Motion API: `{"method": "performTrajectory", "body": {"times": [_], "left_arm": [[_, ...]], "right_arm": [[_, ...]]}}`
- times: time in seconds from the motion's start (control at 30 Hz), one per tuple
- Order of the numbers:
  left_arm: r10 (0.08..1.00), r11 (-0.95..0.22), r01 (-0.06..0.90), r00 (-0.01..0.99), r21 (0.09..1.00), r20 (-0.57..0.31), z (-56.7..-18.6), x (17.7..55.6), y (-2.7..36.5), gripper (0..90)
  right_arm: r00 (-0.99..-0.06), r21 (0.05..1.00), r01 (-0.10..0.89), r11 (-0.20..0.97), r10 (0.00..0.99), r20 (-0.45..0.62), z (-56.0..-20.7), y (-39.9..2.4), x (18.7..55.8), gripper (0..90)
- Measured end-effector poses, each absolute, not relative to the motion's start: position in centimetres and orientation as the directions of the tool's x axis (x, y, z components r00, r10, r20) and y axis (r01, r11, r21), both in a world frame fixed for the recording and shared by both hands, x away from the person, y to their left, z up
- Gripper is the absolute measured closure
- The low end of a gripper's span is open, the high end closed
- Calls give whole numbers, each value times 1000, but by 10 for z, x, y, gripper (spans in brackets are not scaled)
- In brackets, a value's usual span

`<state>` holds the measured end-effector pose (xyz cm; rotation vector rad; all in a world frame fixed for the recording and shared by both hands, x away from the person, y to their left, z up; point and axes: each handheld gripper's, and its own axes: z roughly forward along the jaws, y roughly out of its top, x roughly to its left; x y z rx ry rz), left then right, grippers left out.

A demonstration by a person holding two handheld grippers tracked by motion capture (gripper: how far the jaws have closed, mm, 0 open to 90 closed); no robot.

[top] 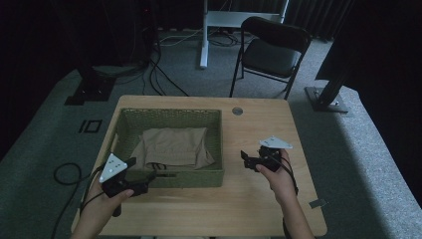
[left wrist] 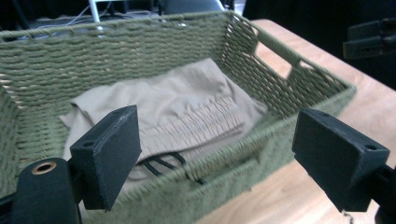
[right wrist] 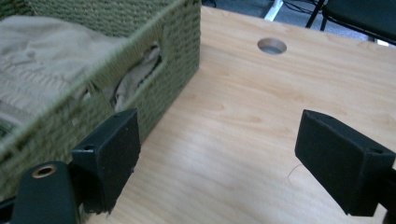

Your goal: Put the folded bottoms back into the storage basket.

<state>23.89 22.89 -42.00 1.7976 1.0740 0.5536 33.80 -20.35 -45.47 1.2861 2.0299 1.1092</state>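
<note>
A green woven basket sits on the left half of the wooden table. Folded beige trousers with a black drawstring lie inside it. My left gripper hovers at the basket's near left corner, open, its jaws spread wide with nothing between them. My right gripper is held just right of the basket, open and empty, above bare tabletop. In the left gripper view the basket and trousers lie just ahead. The right gripper view has the basket's side wall with its handle slot at left.
A round cable hole is in the table's far edge, also in the right gripper view. A black folding chair stands behind the table. Cables lie on the grey carpet at left.
</note>
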Motion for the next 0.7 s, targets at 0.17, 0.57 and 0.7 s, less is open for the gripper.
{"method": "performTrajectory", "body": {"times": [0.17,0.57,0.7], "left_arm": [[858,-162,424,507,891,-85,-428,228,230,165],[866,-157,467,489,870,-106,-476,215,242,165],[875,-135,490,466,861,-128,-492,213,245,165]], "right_arm": [[-424,826,512,238,905,2,-466,-212,330,131],[-393,812,541,220,920,13,-492,-233,312,128],[-371,807,554,206,928,18,-498,-239,309,127]]}}
